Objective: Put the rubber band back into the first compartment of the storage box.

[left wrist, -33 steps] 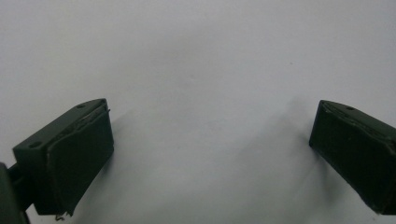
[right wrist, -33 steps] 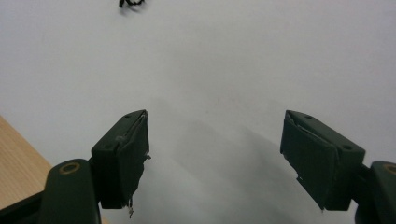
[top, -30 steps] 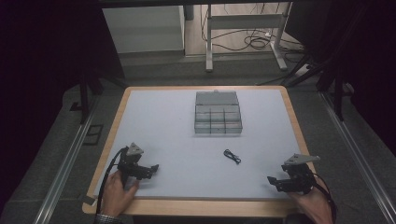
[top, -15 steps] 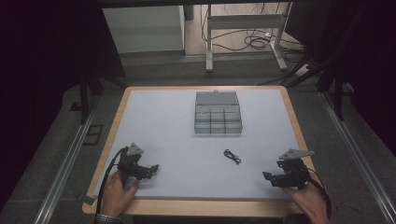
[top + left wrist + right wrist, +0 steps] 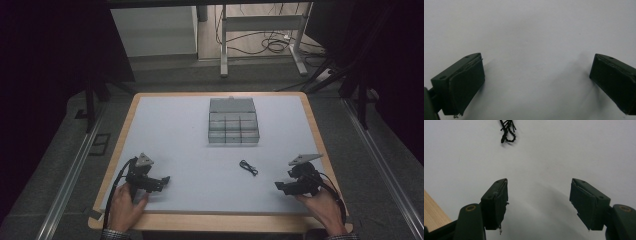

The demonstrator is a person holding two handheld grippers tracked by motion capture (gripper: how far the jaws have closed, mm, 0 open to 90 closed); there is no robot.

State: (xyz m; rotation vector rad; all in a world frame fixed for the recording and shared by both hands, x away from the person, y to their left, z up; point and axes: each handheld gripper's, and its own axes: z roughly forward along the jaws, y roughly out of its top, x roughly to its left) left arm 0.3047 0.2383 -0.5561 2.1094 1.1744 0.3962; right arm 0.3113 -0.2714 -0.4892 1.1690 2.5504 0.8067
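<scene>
A small black cable tie (image 5: 248,167) lies on the white table (image 5: 175,130), long axis running diagonally from near-right to far-left; the right gripper (image 5: 278,186) sits just beside it, jaws spread, empty; the left gripper (image 5: 165,179), likewise released, rests well apart; a grey compartment box (image 5: 233,121) stands farther back.

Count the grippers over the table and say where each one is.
2. The left gripper sits near the table's front-left corner; the right gripper sits near its front-right corner, close to a small black cable tie. Both have jaws apart.

Box (image 5: 233,121) compartments' contents too small
</scene>
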